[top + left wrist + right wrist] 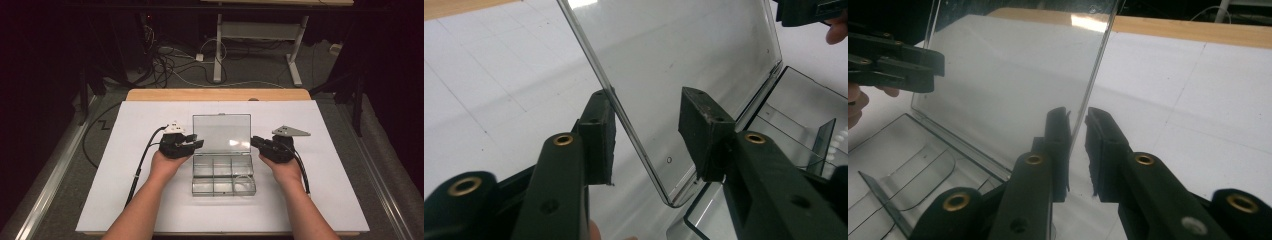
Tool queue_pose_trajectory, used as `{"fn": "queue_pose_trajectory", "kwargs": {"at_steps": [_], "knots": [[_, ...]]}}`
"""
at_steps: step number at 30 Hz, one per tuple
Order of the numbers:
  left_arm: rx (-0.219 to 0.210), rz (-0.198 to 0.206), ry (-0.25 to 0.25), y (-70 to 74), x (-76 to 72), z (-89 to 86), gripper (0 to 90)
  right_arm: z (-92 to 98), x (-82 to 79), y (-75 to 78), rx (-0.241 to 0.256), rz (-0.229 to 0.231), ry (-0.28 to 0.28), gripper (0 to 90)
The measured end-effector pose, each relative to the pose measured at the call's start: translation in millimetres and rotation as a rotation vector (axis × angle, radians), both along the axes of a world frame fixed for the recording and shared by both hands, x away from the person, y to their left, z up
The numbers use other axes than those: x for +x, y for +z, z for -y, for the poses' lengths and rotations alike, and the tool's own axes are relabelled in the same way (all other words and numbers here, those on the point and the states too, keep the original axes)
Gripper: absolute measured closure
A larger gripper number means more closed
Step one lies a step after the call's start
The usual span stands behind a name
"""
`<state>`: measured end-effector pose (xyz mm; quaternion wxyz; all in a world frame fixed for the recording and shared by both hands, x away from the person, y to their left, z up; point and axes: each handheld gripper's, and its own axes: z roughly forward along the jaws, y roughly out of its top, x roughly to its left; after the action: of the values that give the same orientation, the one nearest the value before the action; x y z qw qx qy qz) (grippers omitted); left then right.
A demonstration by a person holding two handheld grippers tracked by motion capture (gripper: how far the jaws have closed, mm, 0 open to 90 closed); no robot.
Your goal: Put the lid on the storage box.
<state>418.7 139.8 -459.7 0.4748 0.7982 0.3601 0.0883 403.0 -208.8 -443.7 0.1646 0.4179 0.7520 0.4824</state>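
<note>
Here, nearest the person, the forearms come in low and the clear box point(223, 172) sits between them on the white sheet point(125, 200), its divided tray toward the person and its lid point(221, 133) raised upright at the far hinge. The left gripper point(192, 144) stands at the lid's left edge and the right gripper point(256, 142) at its right edge, so the thin panel is flanked evenly; I judge this keeps it from twisting as it swings. In the left gripper view the jaws are well apart, the lid's edge point(624, 120) running between them against the left pad point(599, 135), with clear space before the other. In the right gripper view the jaws are nearly together astride the lid's edge point(1093, 85), a thin gap remaining on either side, so they seem not yet to pinch it. The tray's compartments point(913, 170) look empty save for a curved clear divider. Nothing lies on the sheet near the box to block the lid's swing. Beyond the sheet comes the table's wooden edge point(215, 94), then cables point(170, 62) on the floor and a white desk frame point(260, 35) farther back.
</note>
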Motion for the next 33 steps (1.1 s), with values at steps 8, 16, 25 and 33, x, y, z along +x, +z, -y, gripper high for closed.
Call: {"fn": "queue_pose_trajectory", "kwargs": {"at_steps": [8,16,25,33], "knots": [[0.003,0.033,0.014,6.7,-6.6,0.6,63.7,3.9,-15.5,1.9,0.001,0.048,0.014,90.0],[0.010,0.058,0.018,10.1,-13.9,-0.1,68.2,2.9,-28.0,2.9,-0.005,0.072,0.037,90.0],[-0.009,0.082,0.008,11.1,-24.5,-2.1,68.7,-1.6,-36.4,2.8,-0.013,0.064,0.058,90.0],[0.007,0.107,-0.001,13.7,-33.8,-2.6,68.6,-9.3,-42.0,0.1,-0.020,0.057,0.081,90.0]]}}
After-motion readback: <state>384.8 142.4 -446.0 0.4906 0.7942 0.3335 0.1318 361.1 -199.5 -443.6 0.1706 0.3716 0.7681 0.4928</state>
